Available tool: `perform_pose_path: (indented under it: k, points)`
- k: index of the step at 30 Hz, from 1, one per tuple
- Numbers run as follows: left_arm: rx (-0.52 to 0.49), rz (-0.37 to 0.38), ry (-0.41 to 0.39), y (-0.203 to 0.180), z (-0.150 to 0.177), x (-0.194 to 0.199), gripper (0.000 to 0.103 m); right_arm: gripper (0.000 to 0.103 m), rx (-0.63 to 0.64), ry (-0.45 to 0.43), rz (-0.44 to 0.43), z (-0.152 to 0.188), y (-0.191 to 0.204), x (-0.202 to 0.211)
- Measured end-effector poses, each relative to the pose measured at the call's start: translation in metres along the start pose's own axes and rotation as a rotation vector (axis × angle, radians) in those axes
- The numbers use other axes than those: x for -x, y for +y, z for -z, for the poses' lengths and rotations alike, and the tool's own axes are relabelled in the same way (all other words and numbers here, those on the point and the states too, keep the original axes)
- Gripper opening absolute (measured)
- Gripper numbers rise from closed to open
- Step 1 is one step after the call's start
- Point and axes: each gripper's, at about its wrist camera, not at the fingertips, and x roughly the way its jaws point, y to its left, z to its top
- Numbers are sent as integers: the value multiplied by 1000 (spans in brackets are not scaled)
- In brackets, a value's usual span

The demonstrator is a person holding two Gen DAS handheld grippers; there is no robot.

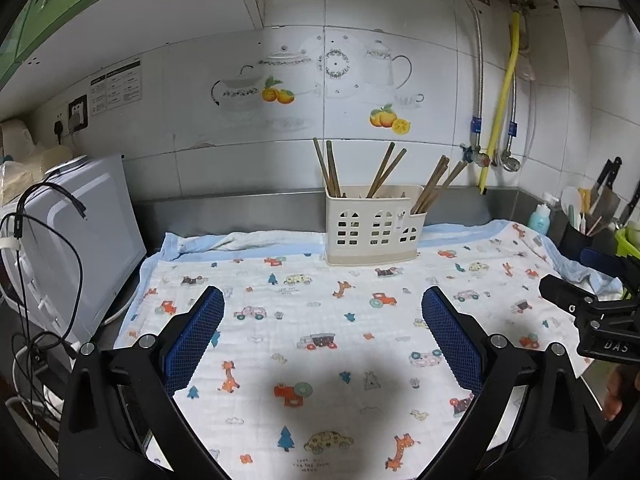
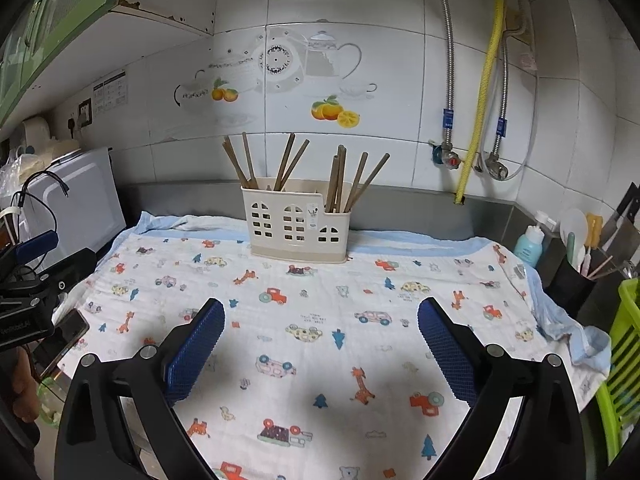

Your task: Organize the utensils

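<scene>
Chopsticks (image 2: 288, 164) lower ends hidden inside caddy (image 2: 296, 220); wall notice (image 1: 117, 87) text too small.

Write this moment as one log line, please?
left gripper: open, empty | right gripper: open, empty | chopsticks: standing in holder | holder: on patterned cloth, at back | cloth: no loose utensils

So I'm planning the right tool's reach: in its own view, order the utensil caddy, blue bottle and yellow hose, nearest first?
From the right tool:
1. Utensil caddy, straight ahead on the cloth.
2. Blue bottle, far right, past the cloth's edge.
3. Yellow hose, on the back wall, right.
</scene>
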Motion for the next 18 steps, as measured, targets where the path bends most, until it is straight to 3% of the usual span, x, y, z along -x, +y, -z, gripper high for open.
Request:
perform_pose_path:
  k: [5, 18]
  points:
    - [-10, -29, -9, -1, 4, 6, 98, 94, 2, -10, 10, 3, 1, 7]
    - [21, -18, -10, 3, 13, 21, 98, 95, -22, 0, -6, 16, -1, 14]
